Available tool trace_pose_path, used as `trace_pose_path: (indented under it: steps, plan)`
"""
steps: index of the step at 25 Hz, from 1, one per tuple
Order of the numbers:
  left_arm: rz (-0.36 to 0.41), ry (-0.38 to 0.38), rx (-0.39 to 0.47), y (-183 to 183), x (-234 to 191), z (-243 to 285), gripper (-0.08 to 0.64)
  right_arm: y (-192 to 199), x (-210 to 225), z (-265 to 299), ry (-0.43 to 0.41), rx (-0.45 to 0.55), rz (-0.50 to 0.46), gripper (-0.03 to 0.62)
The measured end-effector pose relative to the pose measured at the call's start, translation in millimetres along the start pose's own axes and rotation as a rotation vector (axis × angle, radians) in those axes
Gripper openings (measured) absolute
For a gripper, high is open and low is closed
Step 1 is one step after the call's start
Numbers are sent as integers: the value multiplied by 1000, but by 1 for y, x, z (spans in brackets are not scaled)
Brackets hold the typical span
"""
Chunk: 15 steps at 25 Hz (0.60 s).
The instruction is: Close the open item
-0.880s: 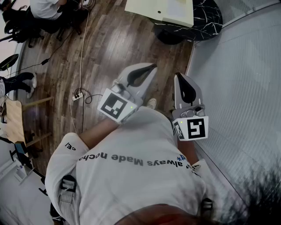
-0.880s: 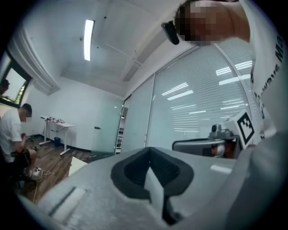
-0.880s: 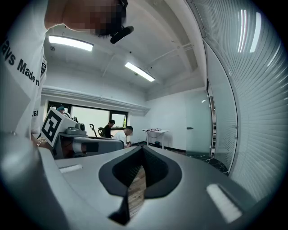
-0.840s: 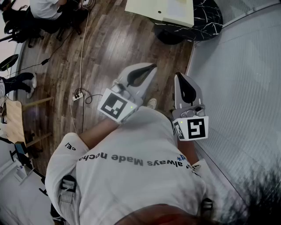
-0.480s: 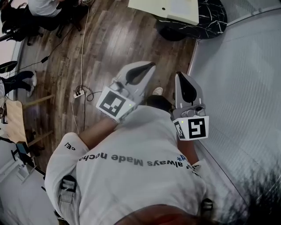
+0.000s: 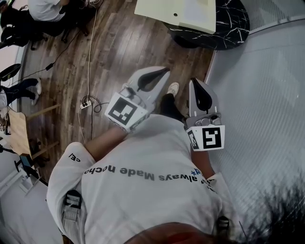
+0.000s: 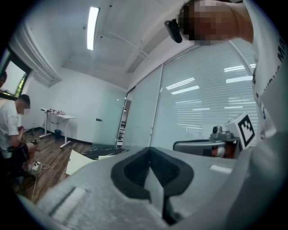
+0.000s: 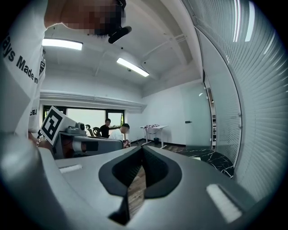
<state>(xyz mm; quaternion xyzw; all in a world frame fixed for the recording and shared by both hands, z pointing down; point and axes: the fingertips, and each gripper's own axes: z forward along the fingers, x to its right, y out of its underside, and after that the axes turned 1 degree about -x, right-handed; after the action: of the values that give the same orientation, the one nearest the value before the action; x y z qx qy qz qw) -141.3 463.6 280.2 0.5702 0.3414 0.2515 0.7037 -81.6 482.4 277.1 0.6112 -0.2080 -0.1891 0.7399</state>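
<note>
Both tongs are riding closed and empty in front of the walker's chest. The left tongs [image 6: 165, 71] are showing their pads pressed together with nothing caught between them. The right tongs [image 6: 194, 82] are pinched down to a hairline, and only floorboards are showing through the sliver. Neither pair has changed its pose over the last second; what is changing is the ground under them. A pale shoe [image 6: 173, 88] is swinging out between the two pairs of tongs, further ahead of the tips than it was a moment ago, with a dark trouser leg now showing behind it. The wooden floor [image 6: 119, 52] is sliding back beneath the tips, so the person is stepping forward, keeping the glass wall [image 6: 267, 95] just off to the right of the right tongs.

Well ahead of both tips, the dark marbled bench [image 6: 231, 24] is drifting a little sideways in the head view as the stride goes on. On it is lying a cream slab [image 6: 178, 12], and I'm taking that for the open item, though from back here I cannot tell what it is or how it is hinged. It is sitting well apart from both tongs, untouched.

So I'm reading this as the approach only, and the closing itself is not yet started. More steps are looking needed before either pair is getting within reach.
</note>
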Motion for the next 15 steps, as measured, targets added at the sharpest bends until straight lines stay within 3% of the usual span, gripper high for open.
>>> trace_pose_path:
  steps: [9,15]
  plan:
    - [37,-32,-6,-24,-24,142,3,-13,147,32,15,10,12,-2]
    - [27,-65,-26,-24,-34,214,3,-15,221,53,-10,0,12,0]
